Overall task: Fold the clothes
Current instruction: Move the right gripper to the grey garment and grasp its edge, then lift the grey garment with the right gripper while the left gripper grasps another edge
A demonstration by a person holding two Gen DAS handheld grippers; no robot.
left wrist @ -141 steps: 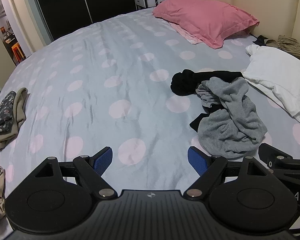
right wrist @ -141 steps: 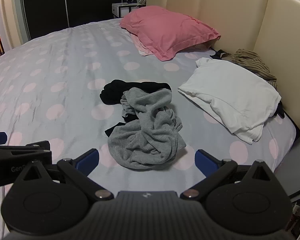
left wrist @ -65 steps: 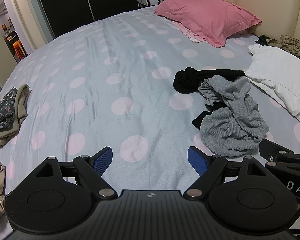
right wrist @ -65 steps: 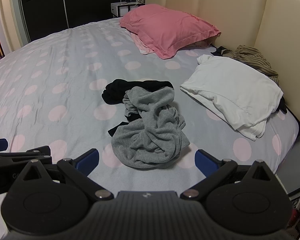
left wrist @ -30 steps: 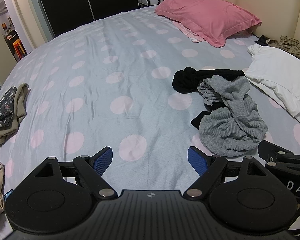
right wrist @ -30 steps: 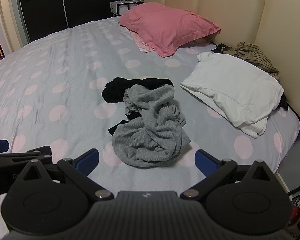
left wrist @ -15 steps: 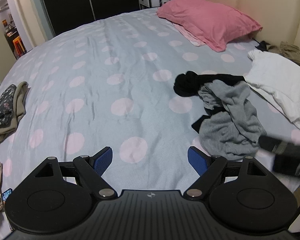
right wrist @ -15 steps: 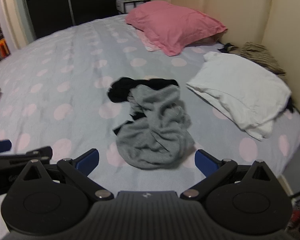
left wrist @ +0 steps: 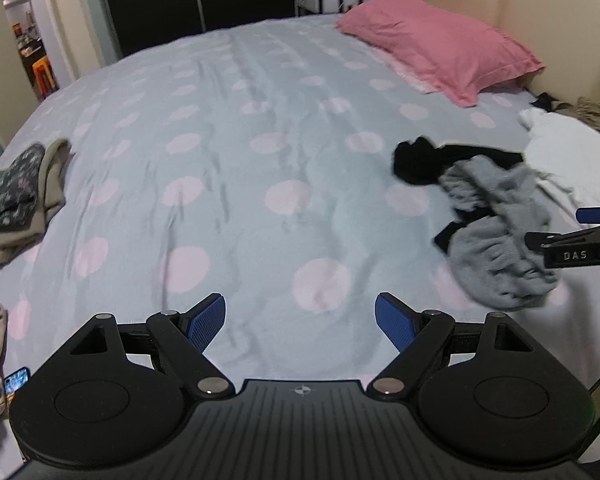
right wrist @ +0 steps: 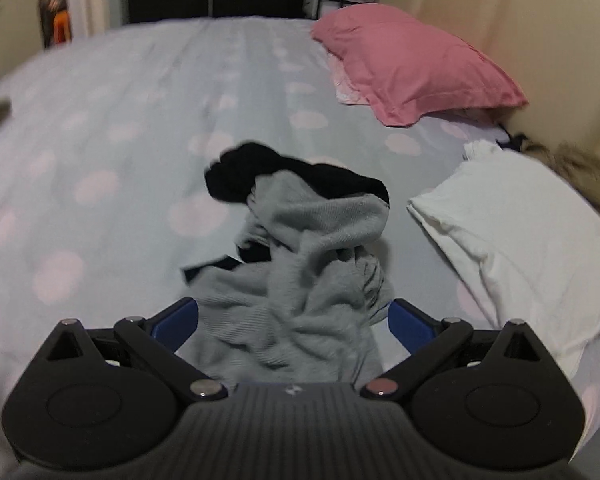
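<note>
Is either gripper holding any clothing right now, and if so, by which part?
Nothing is held. The right gripper is open, its fingers straddling the grey garment; the left gripper is open over bare sheet.

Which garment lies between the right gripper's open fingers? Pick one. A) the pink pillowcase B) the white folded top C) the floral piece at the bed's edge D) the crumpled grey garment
D. In the right wrist view the right gripper has its fingers spread to either side of the crumpled grey garment, which fills the gap between them; the white folded top lies off to the right.
</note>
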